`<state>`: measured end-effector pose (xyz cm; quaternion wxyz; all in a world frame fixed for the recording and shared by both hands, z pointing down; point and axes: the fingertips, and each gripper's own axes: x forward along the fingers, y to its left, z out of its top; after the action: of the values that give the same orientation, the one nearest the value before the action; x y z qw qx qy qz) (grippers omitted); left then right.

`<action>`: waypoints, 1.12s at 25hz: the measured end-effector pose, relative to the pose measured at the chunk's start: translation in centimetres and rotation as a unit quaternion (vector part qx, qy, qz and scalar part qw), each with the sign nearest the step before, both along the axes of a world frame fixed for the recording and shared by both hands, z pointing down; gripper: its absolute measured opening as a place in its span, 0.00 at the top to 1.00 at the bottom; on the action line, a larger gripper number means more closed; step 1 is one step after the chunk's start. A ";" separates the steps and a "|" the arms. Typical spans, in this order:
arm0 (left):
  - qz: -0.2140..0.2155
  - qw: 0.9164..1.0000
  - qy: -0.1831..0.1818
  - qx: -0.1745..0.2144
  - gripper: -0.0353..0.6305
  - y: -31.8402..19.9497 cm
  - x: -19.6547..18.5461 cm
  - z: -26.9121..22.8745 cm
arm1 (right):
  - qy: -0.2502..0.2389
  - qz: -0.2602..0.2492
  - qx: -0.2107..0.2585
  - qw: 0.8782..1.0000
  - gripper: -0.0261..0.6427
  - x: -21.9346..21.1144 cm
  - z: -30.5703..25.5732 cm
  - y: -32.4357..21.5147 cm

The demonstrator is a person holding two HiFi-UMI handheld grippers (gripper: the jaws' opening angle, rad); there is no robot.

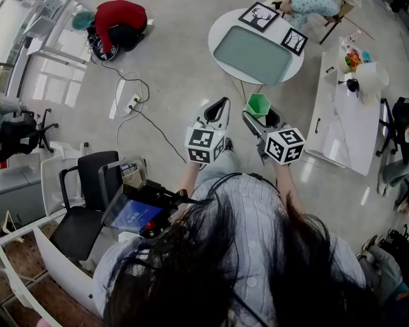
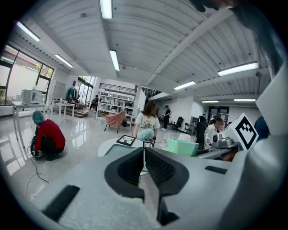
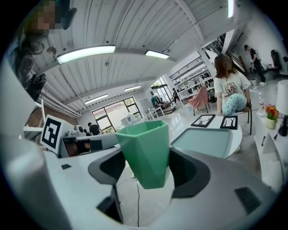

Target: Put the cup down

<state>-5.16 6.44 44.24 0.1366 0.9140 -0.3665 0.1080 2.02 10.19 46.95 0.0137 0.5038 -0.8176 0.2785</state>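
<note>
A green faceted cup stands upright between the jaws of my right gripper, which is shut on it; in the head view the cup hangs above the floor, short of the round white table. My left gripper is held beside it on the left, its jaws pressed together with nothing between them. From the left gripper view the cup shows to the right. A grey-green tray lies on the round table.
Two framed black-and-white pictures lie at the round table's far edge. A long white table with small items stands on the right. A cable crosses the floor. A person in red crouches far left. Chairs stand near left.
</note>
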 end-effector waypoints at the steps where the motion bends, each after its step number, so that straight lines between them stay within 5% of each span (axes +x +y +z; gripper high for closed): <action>1: 0.001 1.000 0.001 0.000 0.92 -0.8 -0.3 0.0 | 0.001 0.001 -0.001 1.000 0.49 -0.2 0.0 -0.6; 13: 0.020 1.000 0.014 -0.002 0.92 -6.6 -1.4 0.2 | 0.015 0.026 0.002 1.000 0.49 -1.0 -0.3 -6.1; 28: 0.014 1.000 0.016 -0.018 0.92 -7.8 -2.7 1.2 | 0.023 0.030 -0.010 0.999 0.49 -1.1 0.1 -8.2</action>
<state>-7.85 -1.39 45.40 0.1579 0.9180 -0.3493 0.1016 0.92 2.01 47.02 0.0291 0.5339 -0.7991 0.2749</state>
